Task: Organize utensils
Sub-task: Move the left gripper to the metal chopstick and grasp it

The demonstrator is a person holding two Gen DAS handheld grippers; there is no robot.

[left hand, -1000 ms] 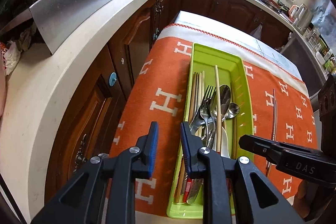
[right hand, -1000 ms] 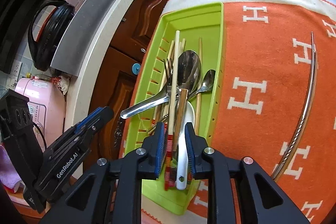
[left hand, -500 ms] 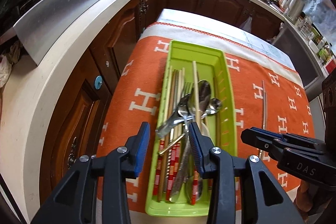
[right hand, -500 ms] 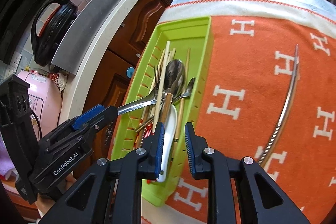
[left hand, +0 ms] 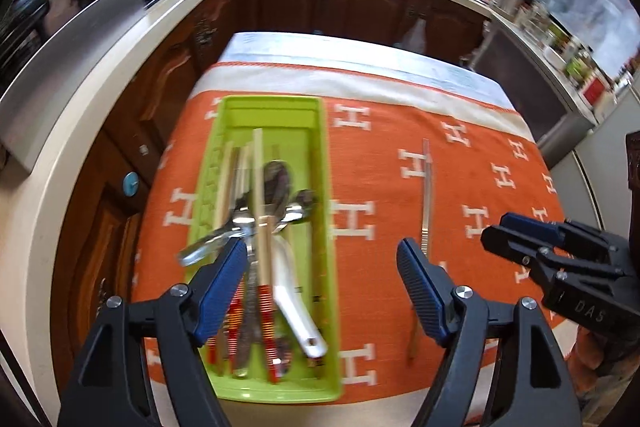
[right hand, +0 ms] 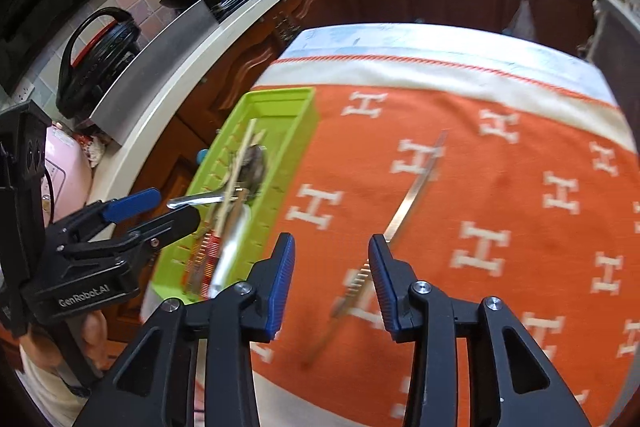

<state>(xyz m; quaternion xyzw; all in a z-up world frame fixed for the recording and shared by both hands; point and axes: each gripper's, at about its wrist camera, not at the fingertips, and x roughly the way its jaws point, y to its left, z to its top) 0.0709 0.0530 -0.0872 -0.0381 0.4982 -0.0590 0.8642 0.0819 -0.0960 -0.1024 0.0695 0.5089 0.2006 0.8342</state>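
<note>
A lime green tray (left hand: 320, 155) lies on the orange cloth and holds several chopsticks, forks, spoons and a white ladle-spoon (left hand: 296, 311). A single long metal utensil (left hand: 427, 195) lies loose on the cloth to the tray's right. My left gripper (left hand: 320, 267) is open wide and empty, raised above the tray's near end. My right gripper (right hand: 331, 267) is open and empty, above the cloth just left of the metal utensil (right hand: 412, 199). The tray also shows in the right wrist view (right hand: 296, 99). The right gripper appears at the right of the left wrist view (left hand: 520, 231).
The orange cloth with white H marks (left hand: 500, 163) covers a small table. A pale countertop (left hand: 100, 75) and dark wood cabinets (left hand: 340, 3) run along the left and back. A black pot (right hand: 96, 59) and a pink appliance (right hand: 66, 171) stand on the counter.
Both grippers have opened, the left one very wide, and both have pulled back and up from the tray. The right view has swung right towards the loose metal utensil.
</note>
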